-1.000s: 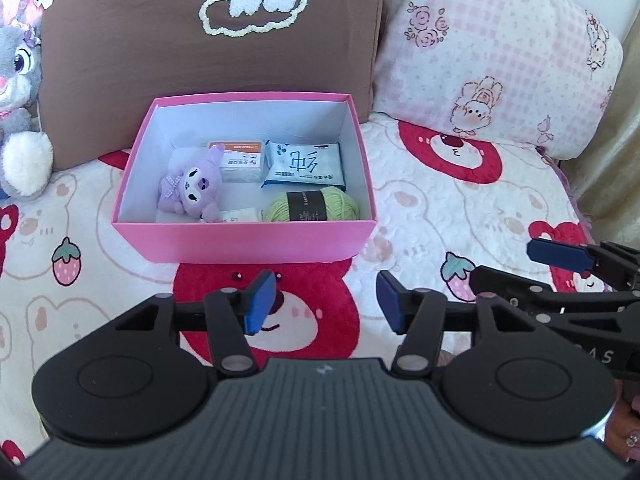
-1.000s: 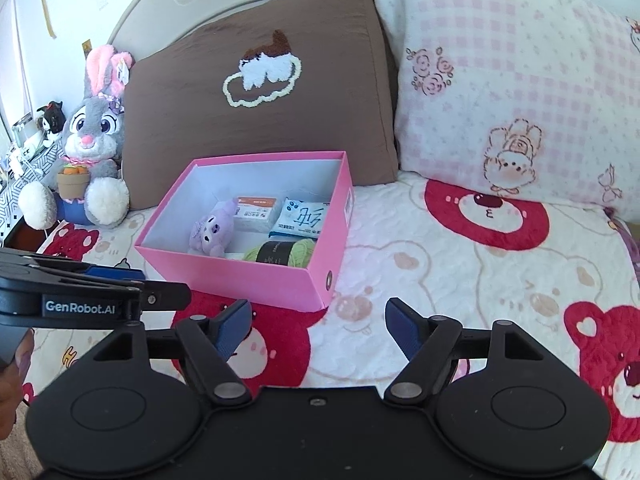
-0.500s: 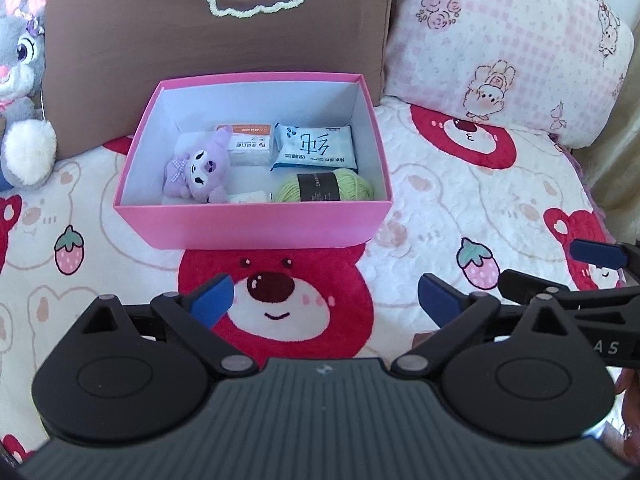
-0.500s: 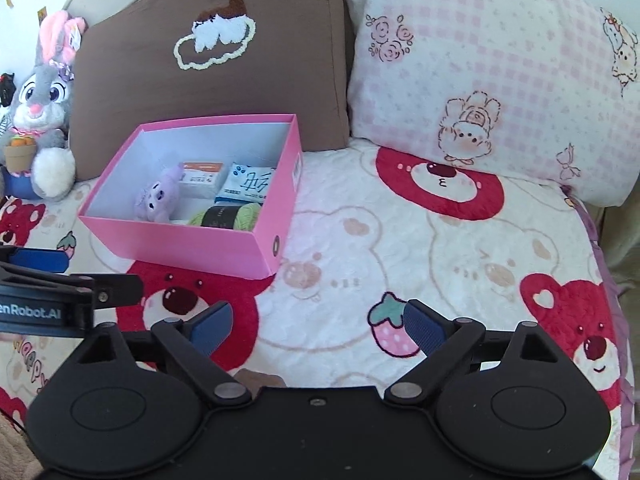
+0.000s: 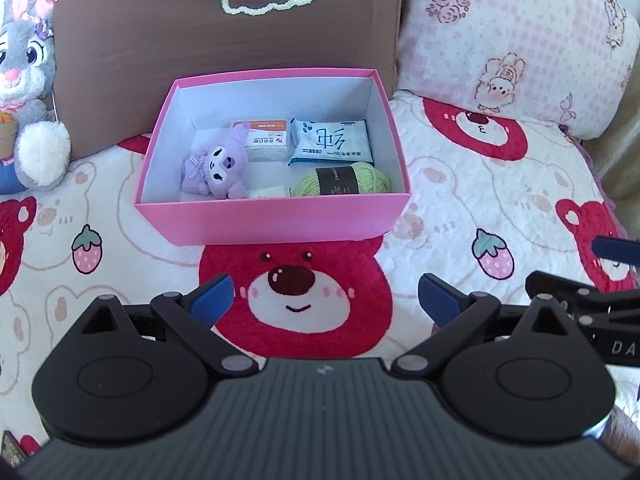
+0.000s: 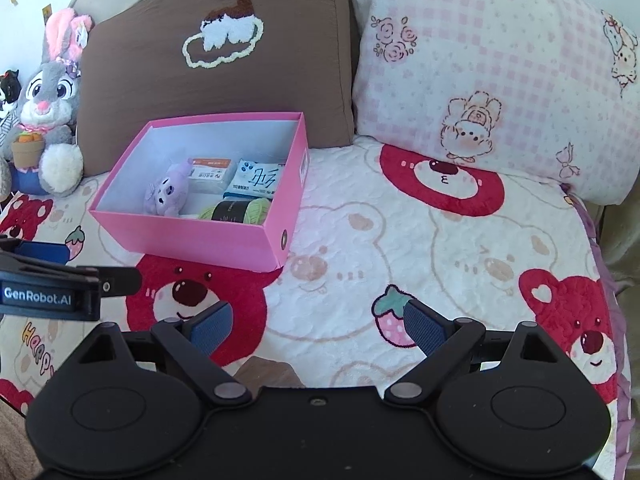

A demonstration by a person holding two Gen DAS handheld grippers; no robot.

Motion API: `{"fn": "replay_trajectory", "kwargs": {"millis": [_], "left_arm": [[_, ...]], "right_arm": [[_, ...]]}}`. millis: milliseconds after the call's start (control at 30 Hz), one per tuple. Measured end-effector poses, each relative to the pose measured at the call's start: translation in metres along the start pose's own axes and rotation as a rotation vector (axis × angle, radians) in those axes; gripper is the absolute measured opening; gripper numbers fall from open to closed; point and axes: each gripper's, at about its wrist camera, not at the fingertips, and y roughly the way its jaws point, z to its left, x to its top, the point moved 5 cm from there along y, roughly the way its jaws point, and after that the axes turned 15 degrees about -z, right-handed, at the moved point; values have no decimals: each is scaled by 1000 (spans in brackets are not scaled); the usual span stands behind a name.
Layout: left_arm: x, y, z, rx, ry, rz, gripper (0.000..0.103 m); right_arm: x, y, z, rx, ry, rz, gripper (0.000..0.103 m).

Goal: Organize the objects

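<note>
The pink box (image 5: pixel 272 220) sits on the bear-print bedspread (image 5: pixel 460 200) against a brown pillow (image 5: pixel 180 40), holding a purple plush toy (image 5: pixel 216 168), a green yarn ball (image 5: pixel 340 180), a blue tissue pack (image 5: pixel 332 142) and an orange-labelled packet (image 5: pixel 266 140) (a small white item lies by the plush). Both the left gripper (image 5: pixel 324 300) and the right gripper (image 6: pixel 318 322) hover before it, their fingers having just been opening, now spread wide with nothing between them.
</note>
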Motion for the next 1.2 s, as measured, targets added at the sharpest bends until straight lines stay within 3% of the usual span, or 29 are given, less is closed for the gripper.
{"fn": "replay_trajectory", "kwargs": {"millis": [233,1200], "left_arm": [[4,-1,-2,37,52,3,100],[-1,2,5,42,7,42,100]], "right_arm": [[1,-2,-2,-11,17,-13,95],[-1,0,-10,-35,65,-19,95]]}}
